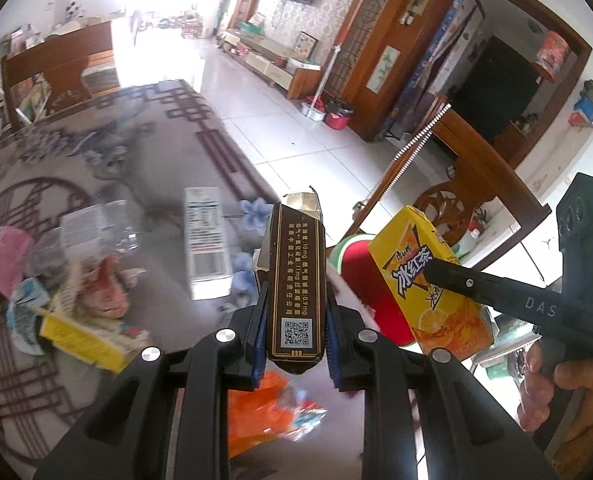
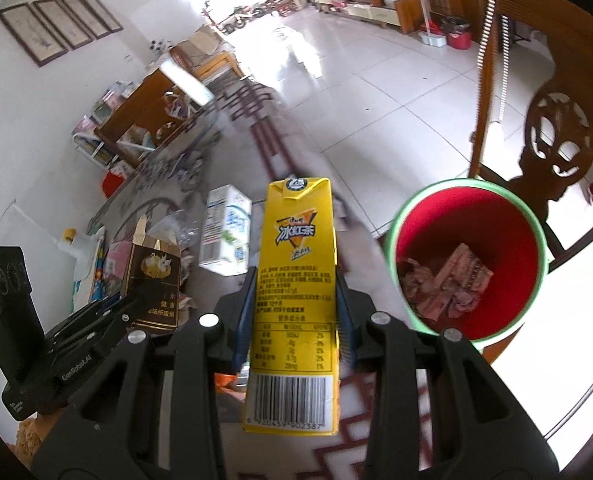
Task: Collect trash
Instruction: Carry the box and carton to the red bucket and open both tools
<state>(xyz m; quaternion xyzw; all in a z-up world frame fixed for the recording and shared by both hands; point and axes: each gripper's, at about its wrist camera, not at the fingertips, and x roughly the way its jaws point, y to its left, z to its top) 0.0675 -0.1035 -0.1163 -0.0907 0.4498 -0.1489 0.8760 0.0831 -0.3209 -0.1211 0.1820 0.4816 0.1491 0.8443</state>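
My left gripper (image 1: pixel 294 312) is shut on a dark brown cigarette pack (image 1: pixel 294 276) held upright over the table. My right gripper (image 2: pixel 294 300) is shut on a yellow iced-tea carton (image 2: pixel 296 280). That carton (image 1: pixel 424 280) and the right gripper's finger show at the right of the left wrist view, in front of the bin. The cigarette pack (image 2: pixel 152 280) and left gripper appear at the lower left of the right wrist view. A red bin with a green rim (image 2: pixel 470 264) stands to the right of the carton, with crumpled scraps at its bottom. It is partly hidden (image 1: pixel 356 268) behind the carton.
A white milk carton (image 1: pixel 206 240), a crushed clear bottle (image 1: pixel 96 228), yellow and pink wrappers (image 1: pixel 80 332) and an orange wrapper (image 1: pixel 268 408) lie on the patterned tablecloth (image 1: pixel 116 140). A carved wooden chair (image 2: pixel 552 120) stands behind the bin. A person's hand (image 1: pixel 556 392) holds the right gripper's handle.
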